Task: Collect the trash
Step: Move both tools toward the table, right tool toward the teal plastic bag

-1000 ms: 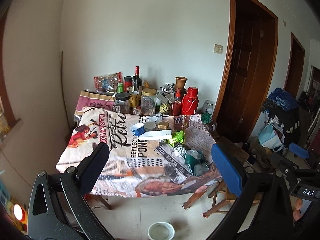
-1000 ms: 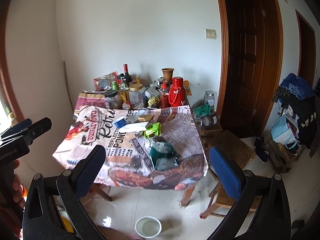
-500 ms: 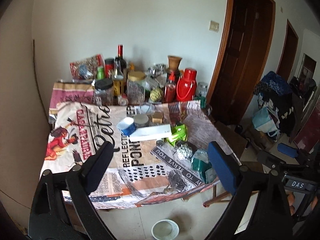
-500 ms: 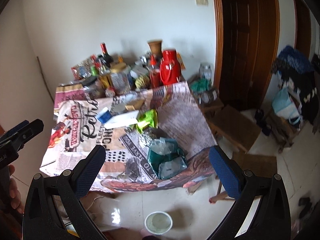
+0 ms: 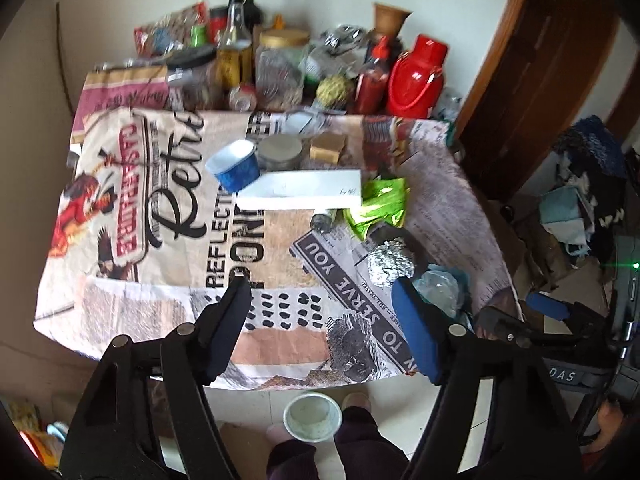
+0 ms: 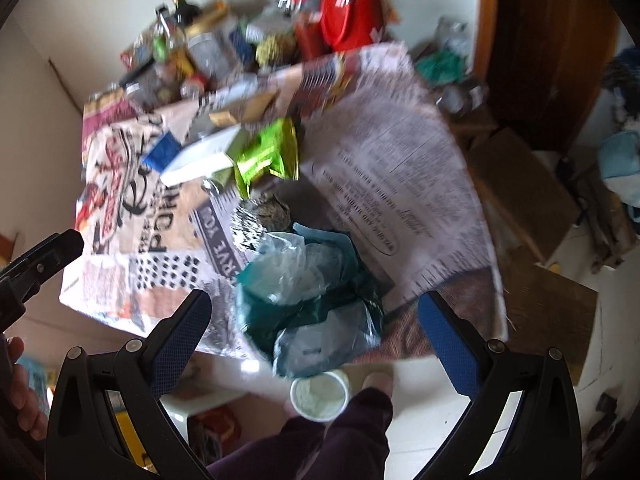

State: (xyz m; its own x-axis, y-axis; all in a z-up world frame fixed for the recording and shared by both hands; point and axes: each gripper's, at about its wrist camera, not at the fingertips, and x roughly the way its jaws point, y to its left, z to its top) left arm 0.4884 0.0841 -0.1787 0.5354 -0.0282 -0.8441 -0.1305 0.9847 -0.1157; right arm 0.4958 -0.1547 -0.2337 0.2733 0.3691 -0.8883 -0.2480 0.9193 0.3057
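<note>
Trash lies on the table's printed cloth [image 5: 168,216]: a blue paper cup [image 5: 236,166], a white box [image 5: 300,190], a green wrapper [image 5: 380,204], a foil ball [image 5: 390,264] and a crumpled teal plastic bag [image 5: 440,290]. My left gripper [image 5: 320,282] hovers over the cloth's near part, left of the foil ball; its jaws are closing with nothing between them. My right gripper [image 6: 314,300] stands open above the teal bag [image 6: 320,276], not touching it. The foil ball [image 6: 264,216] and green wrapper [image 6: 268,152] lie beyond it. That view is blurred.
Bottles, jars and a red flask [image 5: 416,76] crowd the table's far edge. A white cup [image 5: 312,416] stands on the floor by the person's feet. Wooden doors [image 5: 540,60], boxes and piled clothes fill the right side.
Both grippers have come down and closer to the table, tilting downward. The left jaws stand narrower than before. The right gripper now hangs over the teal bag.
</note>
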